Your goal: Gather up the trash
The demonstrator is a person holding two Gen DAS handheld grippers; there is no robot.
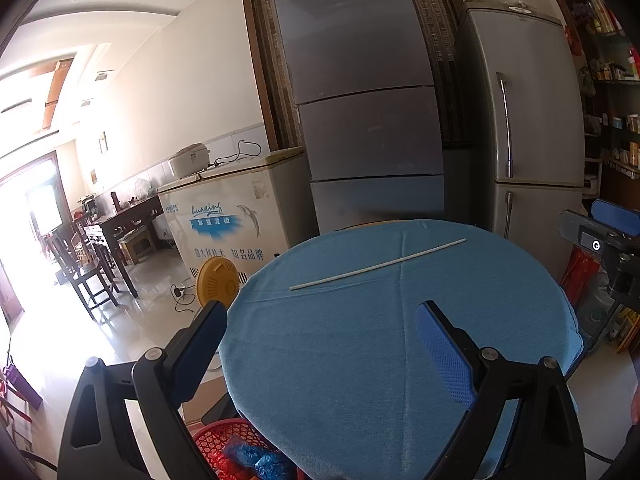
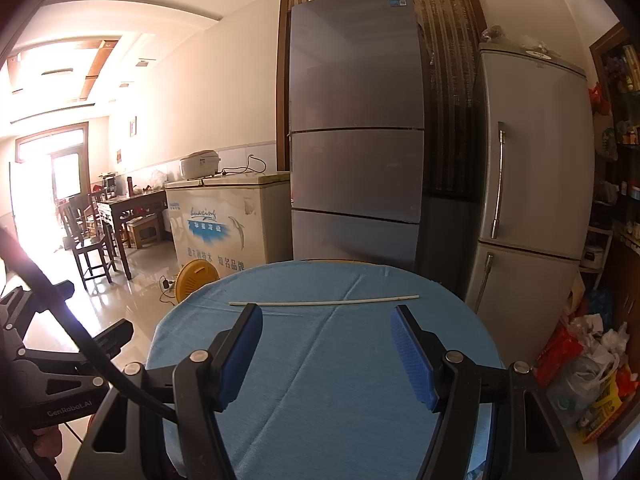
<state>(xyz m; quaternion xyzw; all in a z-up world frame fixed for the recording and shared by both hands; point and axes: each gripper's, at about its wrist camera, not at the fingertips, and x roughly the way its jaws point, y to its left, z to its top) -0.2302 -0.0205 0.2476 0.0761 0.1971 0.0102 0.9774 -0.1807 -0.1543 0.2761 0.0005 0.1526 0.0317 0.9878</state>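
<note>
Approach step: both grippers, left gripper (image 1: pixel 320 320) and right gripper (image 2: pixel 326 320), fingers wide and empty, face the thin white stick (image 2: pixel 324 302) on the table (image 2: pixel 320 400); next, pinch it, drop it into the red basket (image 1: pixel 224 440).

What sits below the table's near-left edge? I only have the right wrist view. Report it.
Observer: A red basket sits below the table, partly tucked under its near-left edge.
Operator: Tell me what's in it.
Observer: Crumpled blue plastic lies inside.
Operator: Report the left claw's state.
Observer: The left claw is open and empty. The white stick lies on the cloth beyond its fingertips.
</note>
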